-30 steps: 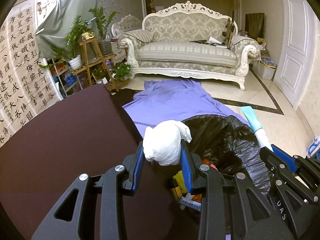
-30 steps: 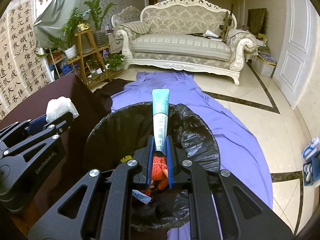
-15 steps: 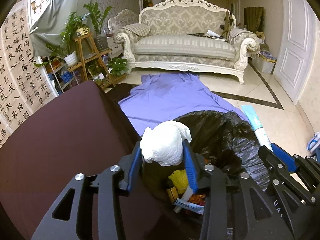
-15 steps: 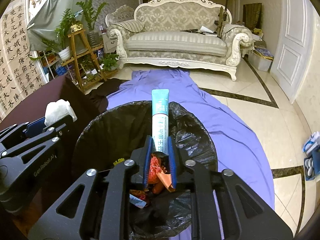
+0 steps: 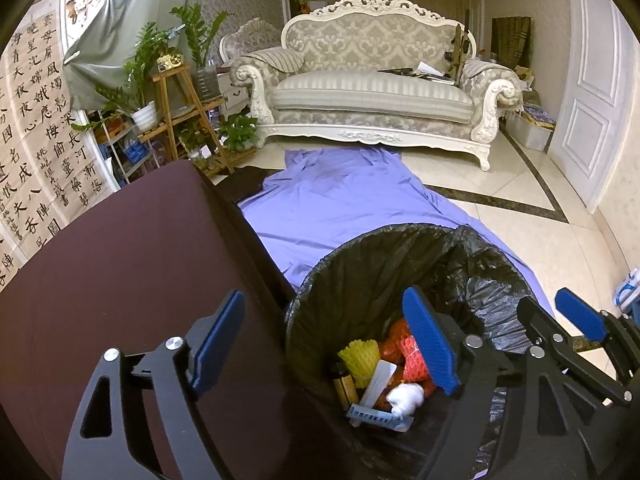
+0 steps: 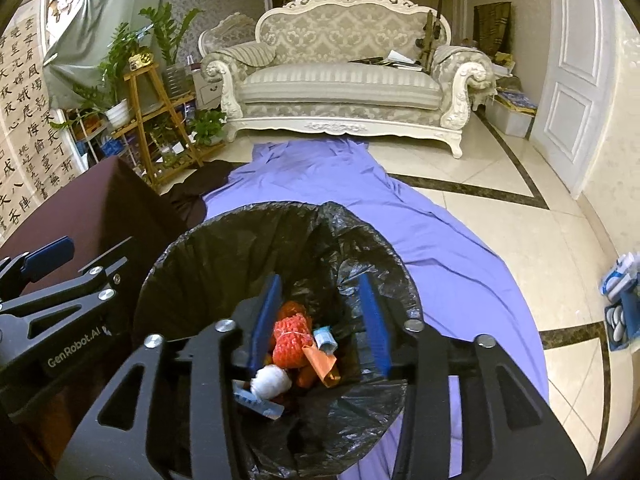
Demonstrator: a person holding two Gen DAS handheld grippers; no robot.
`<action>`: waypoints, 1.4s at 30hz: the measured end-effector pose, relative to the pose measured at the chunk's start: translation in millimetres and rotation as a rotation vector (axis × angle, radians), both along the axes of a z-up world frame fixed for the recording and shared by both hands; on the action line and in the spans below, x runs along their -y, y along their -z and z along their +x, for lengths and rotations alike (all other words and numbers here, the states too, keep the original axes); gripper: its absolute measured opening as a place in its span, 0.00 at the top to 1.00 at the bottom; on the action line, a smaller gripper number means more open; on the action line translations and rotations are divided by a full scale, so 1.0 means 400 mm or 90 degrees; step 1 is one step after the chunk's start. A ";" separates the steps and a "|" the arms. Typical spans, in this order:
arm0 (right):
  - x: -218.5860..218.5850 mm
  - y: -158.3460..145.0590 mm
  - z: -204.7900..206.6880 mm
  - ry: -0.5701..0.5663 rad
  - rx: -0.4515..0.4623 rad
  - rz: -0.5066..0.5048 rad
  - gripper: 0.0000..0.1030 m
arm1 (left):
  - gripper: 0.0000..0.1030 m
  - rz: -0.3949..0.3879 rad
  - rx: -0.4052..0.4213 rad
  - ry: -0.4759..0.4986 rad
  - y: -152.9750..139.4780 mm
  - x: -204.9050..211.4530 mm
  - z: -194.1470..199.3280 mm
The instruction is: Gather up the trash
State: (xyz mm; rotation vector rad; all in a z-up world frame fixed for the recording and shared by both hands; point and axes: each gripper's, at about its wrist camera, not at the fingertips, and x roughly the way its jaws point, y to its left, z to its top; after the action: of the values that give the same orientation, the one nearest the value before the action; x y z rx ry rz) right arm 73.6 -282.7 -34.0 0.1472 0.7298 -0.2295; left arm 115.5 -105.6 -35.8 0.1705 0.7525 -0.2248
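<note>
Left gripper [image 5: 326, 346] hangs over the rim of the black-lined trash bin [image 5: 472, 264], its jaws just opened wide with nothing between them; the white wad [image 5: 406, 396] lies in the bin among a yellow foam net [image 5: 360, 356] and red netting [image 5: 416, 362], beside the dark brown table [image 5: 120, 248].

Right gripper [image 6: 320, 314] also hovers above the bin [image 6: 224, 252], jaws just parted and empty; the blue tube [image 6: 326, 338] rests inside, near the wad [image 6: 272, 380].

The bin [image 6: 224, 240] hides its own base, trash partly buried.
</note>
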 end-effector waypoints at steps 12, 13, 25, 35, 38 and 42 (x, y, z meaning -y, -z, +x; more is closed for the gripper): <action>0.021 -0.012 -0.012 0.023 0.011 -0.007 0.40 | 0.20 0.004 0.015 -0.003 -0.004 -0.003 -0.011; 0.021 -0.013 -0.015 0.025 0.011 -0.008 0.39 | 0.20 0.003 0.016 -0.003 -0.006 -0.001 -0.015; 0.001 -0.040 -0.063 0.018 0.027 -0.021 0.29 | 0.19 -0.008 0.038 -0.009 -0.036 -0.031 -0.081; -0.058 -0.095 -0.132 -0.003 0.052 -0.035 0.25 | 0.18 -0.033 0.062 -0.021 -0.082 -0.082 -0.162; -0.072 -0.113 -0.160 -0.007 0.063 -0.035 0.25 | 0.18 -0.038 0.077 -0.027 -0.099 -0.105 -0.195; -0.087 -0.134 -0.187 -0.012 0.075 -0.036 0.25 | 0.17 -0.030 0.097 -0.043 -0.111 -0.133 -0.231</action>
State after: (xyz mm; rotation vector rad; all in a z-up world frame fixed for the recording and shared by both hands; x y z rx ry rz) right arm -1.1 -247.8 19.7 0.0991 0.6073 -0.2206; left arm 23.2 -52.2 8.8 0.1165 0.5994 -0.1630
